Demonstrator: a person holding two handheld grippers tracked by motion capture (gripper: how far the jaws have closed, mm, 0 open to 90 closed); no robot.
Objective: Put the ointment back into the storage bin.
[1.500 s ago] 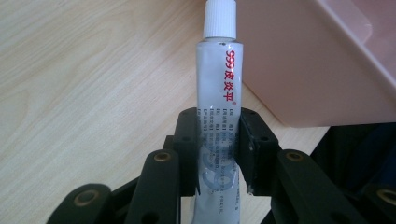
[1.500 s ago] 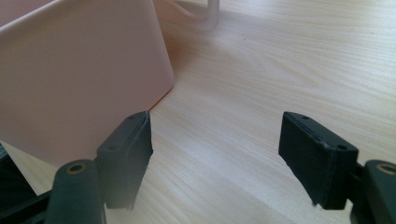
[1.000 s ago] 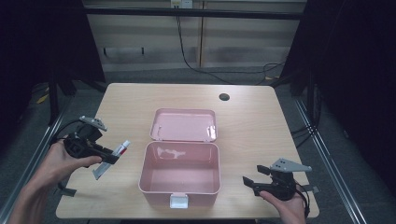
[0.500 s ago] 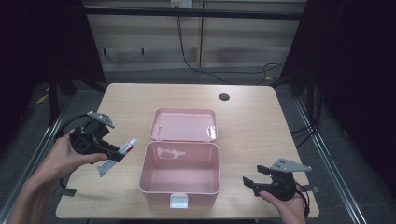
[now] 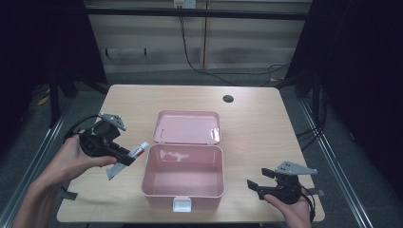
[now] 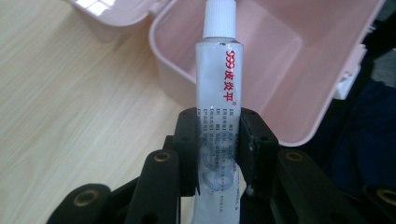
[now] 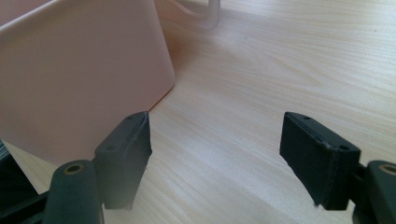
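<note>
Clamping ointment tube [image 6: 219,93] mid-body in left gripper [image 5: 124,156], cap pointing toward open pink box [image 5: 184,172], apparently for dropping inside. Idling right gripper [image 5: 253,185] wide open beside box, likely ready for steadying.

Tube [image 6: 218,116] tail cut off behind gripper [image 6: 218,149]

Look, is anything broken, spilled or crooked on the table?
Nothing stands out. The pink box sits square with its lid flat open. The left tongs hold the capped tube tidily, and the right tongs are open over bare table.
</note>
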